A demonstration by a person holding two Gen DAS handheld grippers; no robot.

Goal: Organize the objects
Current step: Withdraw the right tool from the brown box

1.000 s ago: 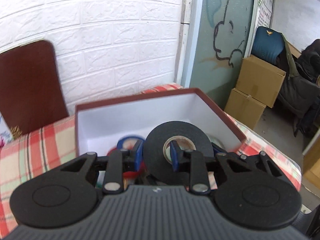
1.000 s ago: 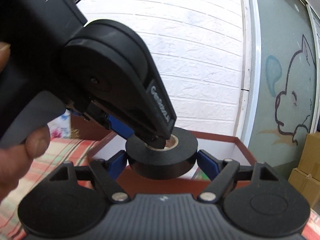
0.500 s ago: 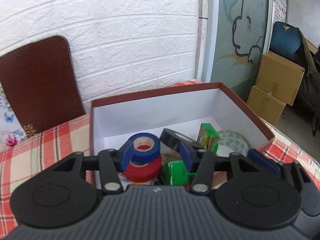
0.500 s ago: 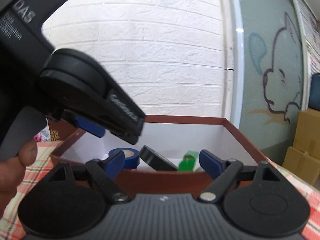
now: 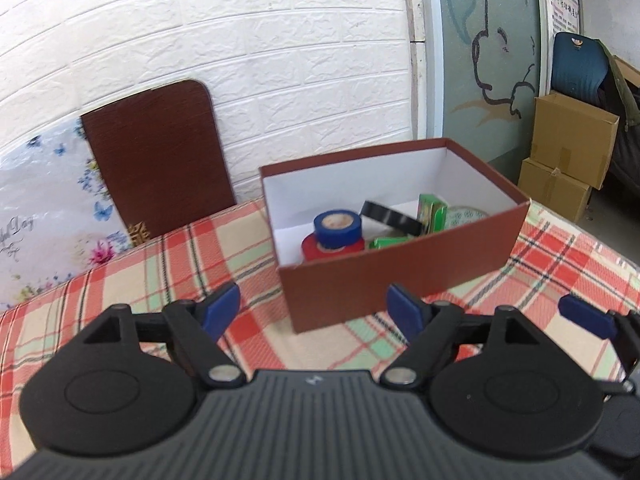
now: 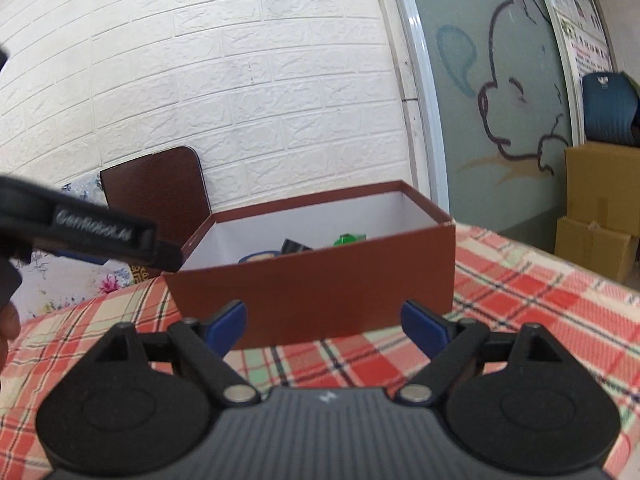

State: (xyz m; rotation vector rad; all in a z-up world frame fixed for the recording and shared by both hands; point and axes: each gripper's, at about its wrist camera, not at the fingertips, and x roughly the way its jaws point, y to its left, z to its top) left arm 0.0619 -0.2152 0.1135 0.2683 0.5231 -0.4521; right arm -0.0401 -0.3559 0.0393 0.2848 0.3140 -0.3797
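Observation:
A brown cardboard box (image 5: 400, 276) with a white inside stands on the plaid tablecloth. In it lie a black tape roll (image 5: 390, 216) leaning on its edge, a blue roll (image 5: 338, 230) stacked on a red roll (image 5: 316, 250), green packs (image 5: 432, 208) and a patterned clear roll (image 5: 466, 214). My left gripper (image 5: 314, 308) hangs in front of the box, its jaws opening with nothing between them. My right gripper (image 6: 324, 322) faces the box (image 6: 320, 284) from the front, jaws opening and empty. Its blue fingertip (image 5: 586, 316) shows at the left view's right edge.
A dark brown board (image 5: 156, 156) leans on the white brick wall behind the table. A flowered plastic sheet (image 5: 44, 216) lies at the left. Cardboard cartons (image 5: 568, 156) and a blue chair (image 5: 576, 64) stand on the floor at the right. The tablecloth (image 6: 520, 300) spreads around the box.
The left gripper let go of the black tape roll, which now leans inside the box. Both grippers drew back from the box and their jaws widened.

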